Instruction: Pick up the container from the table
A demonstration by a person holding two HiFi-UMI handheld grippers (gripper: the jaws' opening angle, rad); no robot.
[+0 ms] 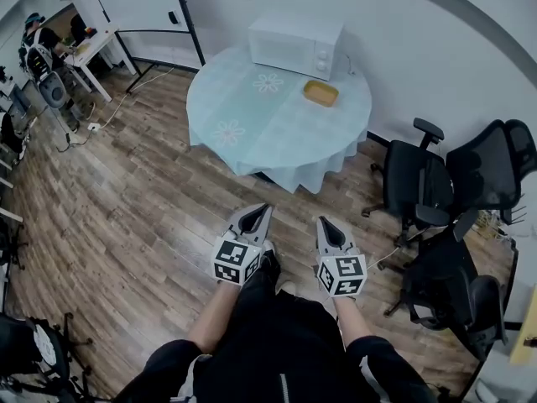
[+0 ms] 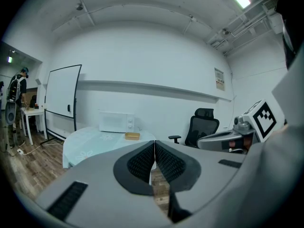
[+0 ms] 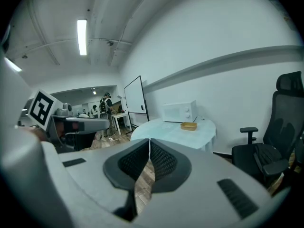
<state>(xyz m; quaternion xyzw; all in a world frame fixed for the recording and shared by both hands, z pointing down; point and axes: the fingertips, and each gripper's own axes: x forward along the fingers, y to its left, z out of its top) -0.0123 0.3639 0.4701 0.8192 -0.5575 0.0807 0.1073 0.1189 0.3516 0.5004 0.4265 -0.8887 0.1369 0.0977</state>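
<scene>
A small yellow-tan container [image 1: 320, 93] lies on the round table [image 1: 252, 124] with a pale blue cloth, just in front of the white microwave [image 1: 295, 44]. It shows far off as a container [image 2: 132, 136] in the left gripper view and as a container [image 3: 188, 126] in the right gripper view. My left gripper [image 1: 256, 217] and right gripper [image 1: 327, 227] hang side by side over the wooden floor, well short of the table. Both are shut with nothing between the jaws.
Black office chairs [image 1: 436, 191] crowd the right side near the wall. A whiteboard [image 1: 134, 2] stands behind the table at left. A desk [image 1: 88, 49] and a person [image 1: 38, 44] are at the far left. Cables lie on the floor [image 1: 109, 112].
</scene>
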